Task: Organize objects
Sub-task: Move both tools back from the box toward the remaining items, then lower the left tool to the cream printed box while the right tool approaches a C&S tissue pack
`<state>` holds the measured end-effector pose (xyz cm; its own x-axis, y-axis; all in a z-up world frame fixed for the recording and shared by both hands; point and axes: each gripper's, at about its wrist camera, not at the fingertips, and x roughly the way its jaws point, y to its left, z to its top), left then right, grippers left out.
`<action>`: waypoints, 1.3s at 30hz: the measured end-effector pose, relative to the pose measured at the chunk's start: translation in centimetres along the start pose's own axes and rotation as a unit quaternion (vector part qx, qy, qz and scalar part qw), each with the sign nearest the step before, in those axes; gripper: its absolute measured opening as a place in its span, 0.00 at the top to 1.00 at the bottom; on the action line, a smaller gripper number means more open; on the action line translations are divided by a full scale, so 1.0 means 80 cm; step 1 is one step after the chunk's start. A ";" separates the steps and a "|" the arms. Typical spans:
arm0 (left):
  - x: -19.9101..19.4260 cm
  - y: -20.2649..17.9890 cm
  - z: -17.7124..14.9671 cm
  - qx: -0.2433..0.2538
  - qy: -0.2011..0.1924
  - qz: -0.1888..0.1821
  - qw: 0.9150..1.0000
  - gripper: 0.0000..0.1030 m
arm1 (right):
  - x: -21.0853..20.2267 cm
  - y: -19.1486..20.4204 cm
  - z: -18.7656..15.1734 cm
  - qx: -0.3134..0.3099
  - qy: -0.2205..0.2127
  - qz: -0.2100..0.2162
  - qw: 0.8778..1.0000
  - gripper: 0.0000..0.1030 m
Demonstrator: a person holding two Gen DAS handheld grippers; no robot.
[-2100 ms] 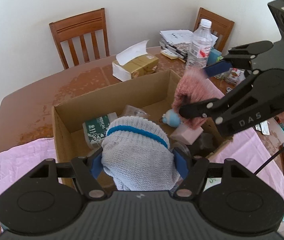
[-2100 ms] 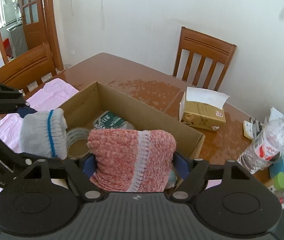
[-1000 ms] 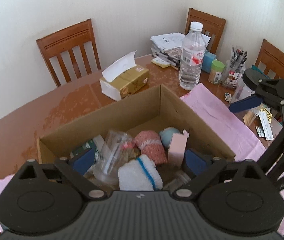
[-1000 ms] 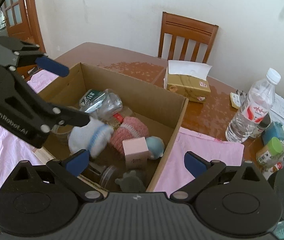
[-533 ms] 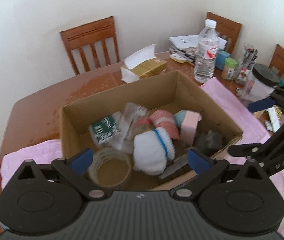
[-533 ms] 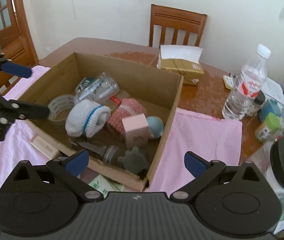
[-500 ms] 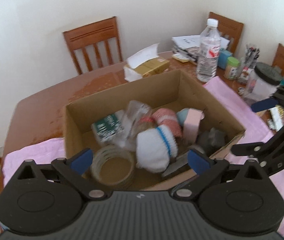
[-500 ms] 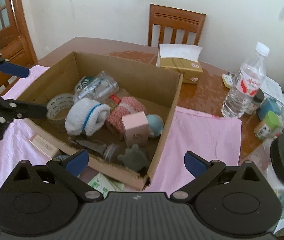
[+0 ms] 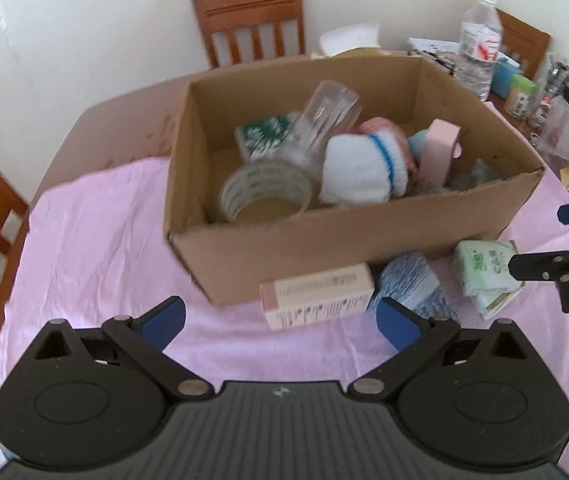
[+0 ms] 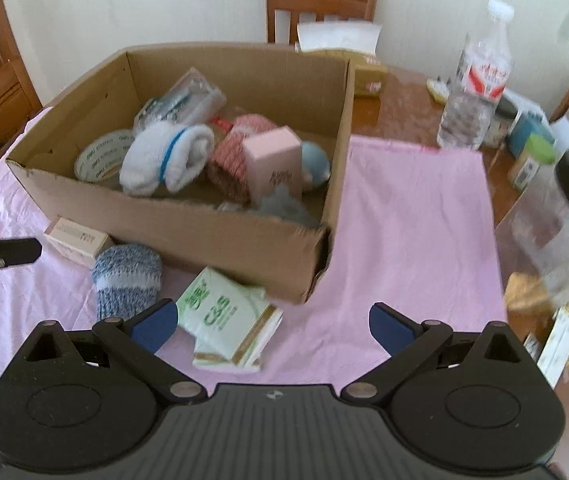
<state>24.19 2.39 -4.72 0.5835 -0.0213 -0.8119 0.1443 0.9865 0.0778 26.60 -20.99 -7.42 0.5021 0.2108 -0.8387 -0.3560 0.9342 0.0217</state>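
Note:
A cardboard box (image 9: 324, 236) (image 10: 188, 224) stands on a pink cloth. It holds a white sock roll (image 9: 358, 172) (image 10: 168, 156), a pink sock roll (image 10: 236, 148), a tape roll (image 9: 264, 192), a pink carton (image 10: 274, 164) and more. In front of the box lie a pink-and-white carton (image 9: 318, 296) (image 10: 74, 236), a blue sock roll (image 9: 412, 284) (image 10: 128, 280) and green tissue packs (image 9: 488, 272) (image 10: 230, 320). My left gripper (image 9: 280, 320) is open and empty, just short of the carton. My right gripper (image 10: 272, 326) is open and empty, over the tissue packs.
A water bottle (image 10: 472, 80), small jars (image 10: 532, 160) and a black-lidded clear container (image 10: 564, 216) crowd the right side. A tissue box (image 10: 340, 52) and wooden chairs (image 9: 252, 24) stand behind the box. The pink cloth (image 10: 416, 216) lies right of the box.
Both grippers let go of their sock rolls into the box, opened, and pulled back toward the near table edge. The objects in front of the box came into view.

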 end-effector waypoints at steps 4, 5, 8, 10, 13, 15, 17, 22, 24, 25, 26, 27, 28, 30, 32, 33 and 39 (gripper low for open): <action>0.001 0.010 -0.007 -0.035 0.008 -0.009 0.999 0.02 | 0.018 0.010 0.004 0.014 0.010 0.001 1.000 0.00; 0.001 0.011 -0.008 -0.038 0.009 -0.010 0.999 0.02 | 0.024 0.012 0.005 0.021 0.013 0.003 1.000 0.00; 0.001 0.010 -0.011 -0.038 0.009 -0.008 0.999 0.02 | 0.039 0.018 0.007 0.043 0.018 0.006 0.999 0.00; 0.001 0.011 -0.011 -0.036 0.010 -0.005 0.999 0.02 | 0.049 0.022 0.008 0.052 0.022 0.004 0.998 0.00; -0.001 0.014 -0.013 -0.036 0.011 -0.005 0.999 0.02 | 0.059 0.024 0.006 0.059 0.028 -0.011 0.998 0.00; -0.001 0.016 -0.014 -0.039 0.012 -0.008 0.999 0.02 | 0.059 0.020 0.003 0.066 0.028 -0.018 0.997 0.00; 0.001 0.019 -0.015 -0.040 0.013 -0.009 0.999 0.02 | 0.056 0.013 -0.001 0.077 0.029 -0.018 0.996 0.00; 0.002 0.019 -0.014 -0.043 0.014 -0.018 0.999 0.02 | 0.052 -0.004 -0.008 0.097 0.031 -0.032 0.994 0.00; 0.003 0.017 -0.013 -0.041 0.013 -0.022 0.999 0.02 | 0.051 -0.012 -0.012 0.100 0.034 -0.041 0.994 0.00; 0.003 0.016 -0.013 -0.040 0.013 -0.023 0.999 0.02 | 0.051 -0.015 -0.015 0.102 0.034 -0.046 0.993 0.00; 0.003 0.015 -0.013 -0.039 0.014 -0.025 0.999 0.02 | 0.051 -0.019 -0.018 0.104 0.035 -0.051 0.993 0.00; 0.004 0.014 -0.013 -0.039 0.014 -0.027 0.999 0.02 | 0.052 -0.023 -0.019 0.106 0.036 -0.053 0.992 0.00; 0.004 0.013 -0.012 -0.038 0.015 -0.028 0.999 0.02 | 0.053 -0.026 -0.020 0.108 0.038 -0.054 0.992 0.00; 0.005 0.012 -0.012 -0.037 0.016 -0.029 0.999 0.02 | 0.056 -0.032 -0.023 0.106 0.041 -0.056 0.992 0.00; 0.006 0.012 -0.012 -0.037 0.018 -0.028 0.999 0.02 | 0.056 -0.037 -0.026 0.101 0.037 -0.053 0.993 0.00; 0.006 0.011 -0.012 -0.037 0.019 -0.029 0.999 0.02 | 0.056 -0.040 -0.026 0.100 0.035 -0.051 0.993 0.00; 0.009 0.014 -0.011 -0.046 0.022 -0.030 0.998 0.02 | 0.064 -0.056 -0.026 0.077 0.041 -0.075 0.993 0.00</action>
<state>24.06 3.60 -5.78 0.5401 -0.0752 -0.8382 0.1031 0.9944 -0.0227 29.09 -24.67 -12.91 0.4717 0.0484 -0.8804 -0.1550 0.9875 -0.0287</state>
